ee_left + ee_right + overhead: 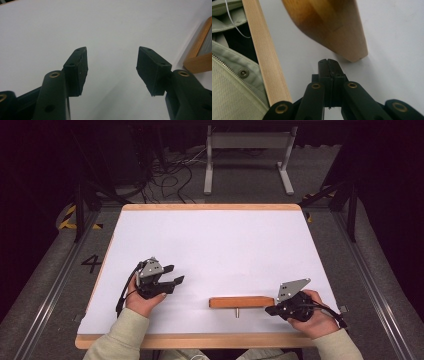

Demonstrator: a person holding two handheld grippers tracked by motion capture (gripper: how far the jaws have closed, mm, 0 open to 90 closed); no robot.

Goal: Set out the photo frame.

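A long wooden block [241, 302] lies on the white table top [215, 250] near the front, with a small metal peg [237, 312] sticking out of its near side. My right gripper [271, 310] sits just beyond the block's right end, its jaws pressed together and holding nothing. In the right gripper view the block's end [332, 27] lies just ahead of the right gripper [328, 61]. My left gripper [172, 274] rests at the front left, open, with bare table between its fingertips [77, 66].
The table has a wooden rim [200, 340] along the front edge. Beyond the far edge stand a grey metal frame [247, 155] and loose cables [170, 175] on the floor. A light jacket sleeve [229, 82] lies close to the front rim.
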